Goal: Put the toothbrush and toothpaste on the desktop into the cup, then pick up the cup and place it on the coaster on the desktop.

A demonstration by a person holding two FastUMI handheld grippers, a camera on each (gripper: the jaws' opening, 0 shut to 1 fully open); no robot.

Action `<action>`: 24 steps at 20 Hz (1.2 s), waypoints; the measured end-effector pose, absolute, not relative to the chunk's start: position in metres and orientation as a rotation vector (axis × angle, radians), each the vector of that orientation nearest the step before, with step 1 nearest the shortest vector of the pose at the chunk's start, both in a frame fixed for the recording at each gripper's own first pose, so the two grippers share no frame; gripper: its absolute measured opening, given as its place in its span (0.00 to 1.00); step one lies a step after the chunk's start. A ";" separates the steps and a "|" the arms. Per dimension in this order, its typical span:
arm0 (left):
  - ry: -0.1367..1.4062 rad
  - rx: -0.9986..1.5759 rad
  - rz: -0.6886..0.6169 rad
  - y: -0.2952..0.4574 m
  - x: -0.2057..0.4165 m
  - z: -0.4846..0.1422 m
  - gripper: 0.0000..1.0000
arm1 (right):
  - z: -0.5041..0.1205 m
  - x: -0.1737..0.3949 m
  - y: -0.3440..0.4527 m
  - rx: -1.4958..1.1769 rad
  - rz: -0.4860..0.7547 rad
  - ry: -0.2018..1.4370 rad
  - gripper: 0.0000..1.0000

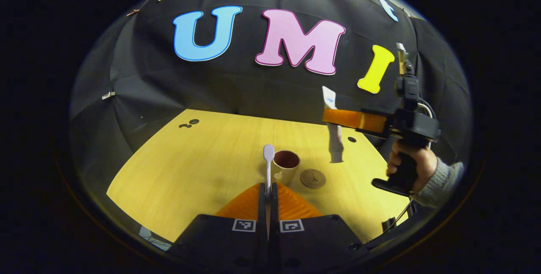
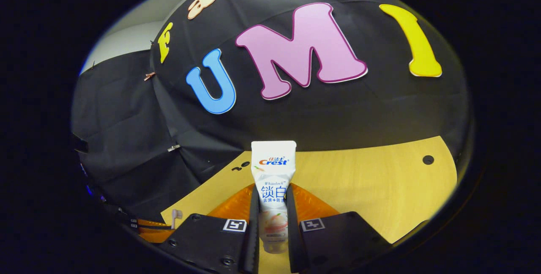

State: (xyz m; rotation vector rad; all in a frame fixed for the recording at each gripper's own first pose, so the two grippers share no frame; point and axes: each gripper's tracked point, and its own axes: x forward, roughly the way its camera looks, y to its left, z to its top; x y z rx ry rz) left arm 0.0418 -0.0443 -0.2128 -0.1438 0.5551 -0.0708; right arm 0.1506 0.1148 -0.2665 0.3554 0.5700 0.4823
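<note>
**Both grippers loaded above the desktop**

Left gripper: fingers nearly closed, clamping the toothbrush by its handle, head pointing forward. Just beyond the head stands the cup on the desktop; the coaster lies beside the cup, to its right.

Right gripper: fingers pressed against both sides of the toothpaste, tube extending forward, raised over the desktop.

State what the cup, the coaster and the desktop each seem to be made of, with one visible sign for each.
Cup: probably glazed ceramic; pale smooth wall, dark inside. Coaster: perhaps cork or wood; matt brown disc with a dark printed figure. Desktop: wood or wood-look laminate; pale surface with fine grain lines.
</note>
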 end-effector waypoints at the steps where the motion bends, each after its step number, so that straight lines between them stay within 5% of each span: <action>1: 0.553 -0.150 -0.057 -0.044 0.040 -0.212 0.06 | -0.274 0.157 0.122 0.359 0.496 0.571 0.31; 11: 0.572 -0.189 0.086 -0.032 0.035 -0.213 0.06 | -0.359 0.195 0.170 0.343 0.579 0.600 0.31; 21: 0.600 -0.193 0.091 -0.043 0.047 -0.227 0.06 | -0.394 0.193 0.170 0.266 0.601 0.625 0.26; 24: 0.599 -0.191 0.077 -0.043 0.051 -0.228 0.06 | -0.398 0.186 0.171 0.257 0.619 0.637 0.35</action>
